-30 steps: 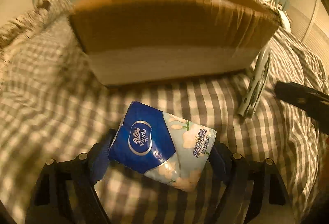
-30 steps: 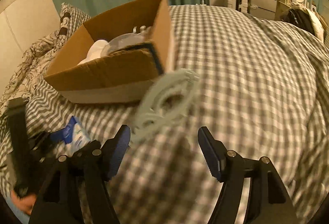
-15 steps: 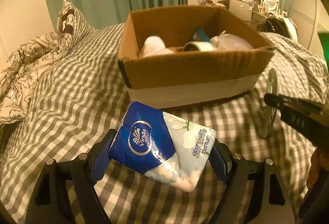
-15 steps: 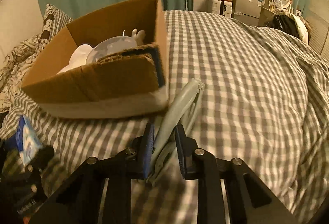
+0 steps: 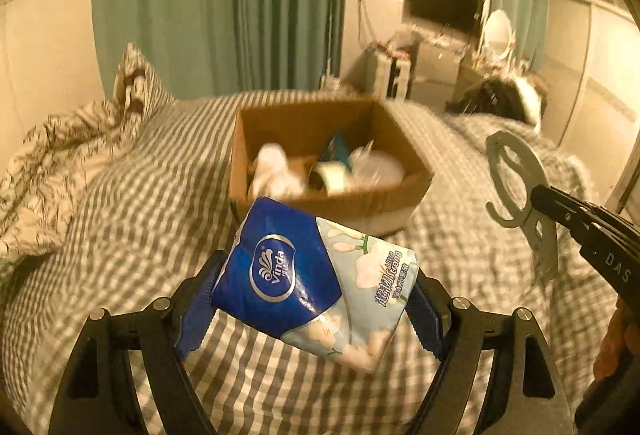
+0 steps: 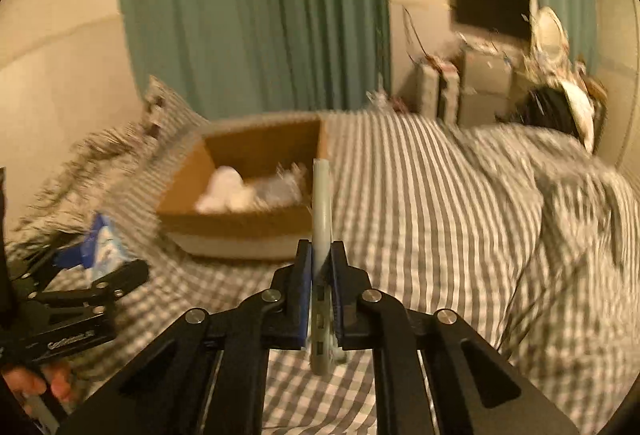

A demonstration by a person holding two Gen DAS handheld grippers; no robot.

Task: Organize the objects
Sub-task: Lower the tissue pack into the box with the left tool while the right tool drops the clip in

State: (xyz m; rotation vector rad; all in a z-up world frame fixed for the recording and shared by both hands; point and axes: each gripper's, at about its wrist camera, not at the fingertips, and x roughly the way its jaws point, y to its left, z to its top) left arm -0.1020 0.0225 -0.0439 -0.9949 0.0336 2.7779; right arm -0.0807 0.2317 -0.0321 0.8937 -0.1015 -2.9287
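My left gripper [image 5: 312, 299] clamped on tissue pack [image 5: 316, 281] — held above checked bed [image 5: 120, 219] | my right gripper [image 6: 320, 291] pinching grey hanger [image 6: 321, 219] edge-on | cardboard box [image 5: 320, 131] beyond both — part filled.

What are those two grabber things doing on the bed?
A person is tidying up with them. The left gripper holds a tissue pack. The right gripper is clamped on a flat grey hook. Both are lifted above the checked blanket, facing a cardboard box that already has some things inside. Neither item is in the box yet.
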